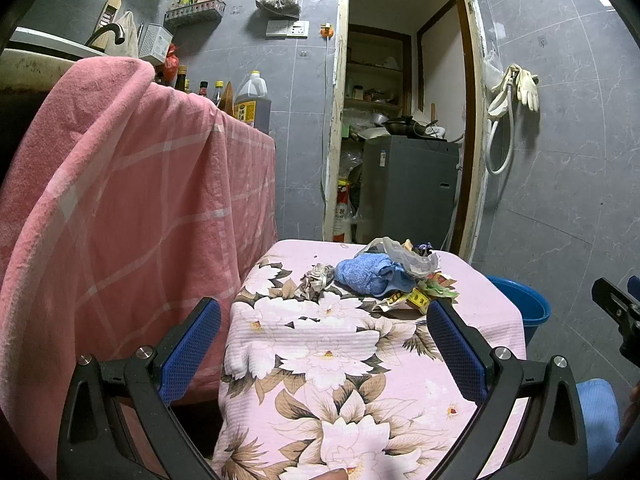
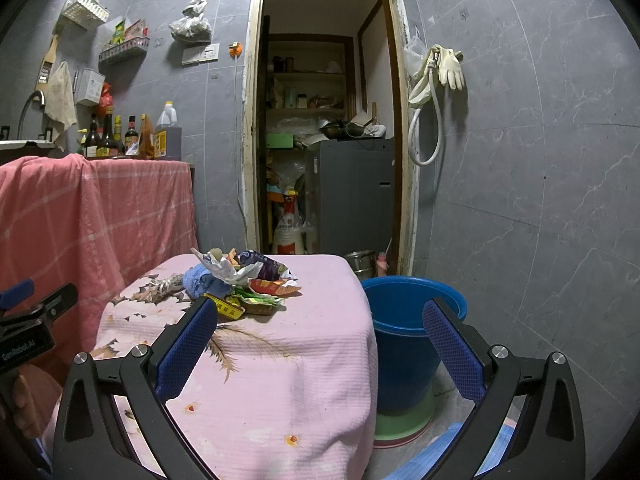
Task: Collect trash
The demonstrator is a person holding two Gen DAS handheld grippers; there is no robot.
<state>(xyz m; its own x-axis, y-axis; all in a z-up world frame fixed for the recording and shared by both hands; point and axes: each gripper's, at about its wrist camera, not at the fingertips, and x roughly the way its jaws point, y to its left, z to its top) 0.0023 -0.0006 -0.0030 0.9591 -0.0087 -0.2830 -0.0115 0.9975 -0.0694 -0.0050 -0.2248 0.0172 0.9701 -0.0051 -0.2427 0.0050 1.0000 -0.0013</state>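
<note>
A pile of trash sits at the far end of a small table covered in a pink floral cloth (image 1: 320, 360): crumpled wrappers (image 1: 416, 300), a clear plastic bag (image 1: 404, 256), a blue rag (image 1: 368, 272) and a grey crumpled wad (image 1: 316, 276). In the right wrist view the same wrappers (image 2: 260, 284) lie ahead and left. A blue bucket (image 2: 404, 320) stands on the floor right of the table. My left gripper (image 1: 324, 344) is open and empty, short of the pile. My right gripper (image 2: 320, 344) is open and empty, over the table's right edge.
A counter draped in a pink checked cloth (image 1: 120, 200) stands left, with bottles (image 2: 120, 136) on top. A doorway (image 2: 328, 140) behind the table opens onto a grey appliance and shelves. Grey tiled walls; gloves and a hose (image 2: 436, 76) hang on the right.
</note>
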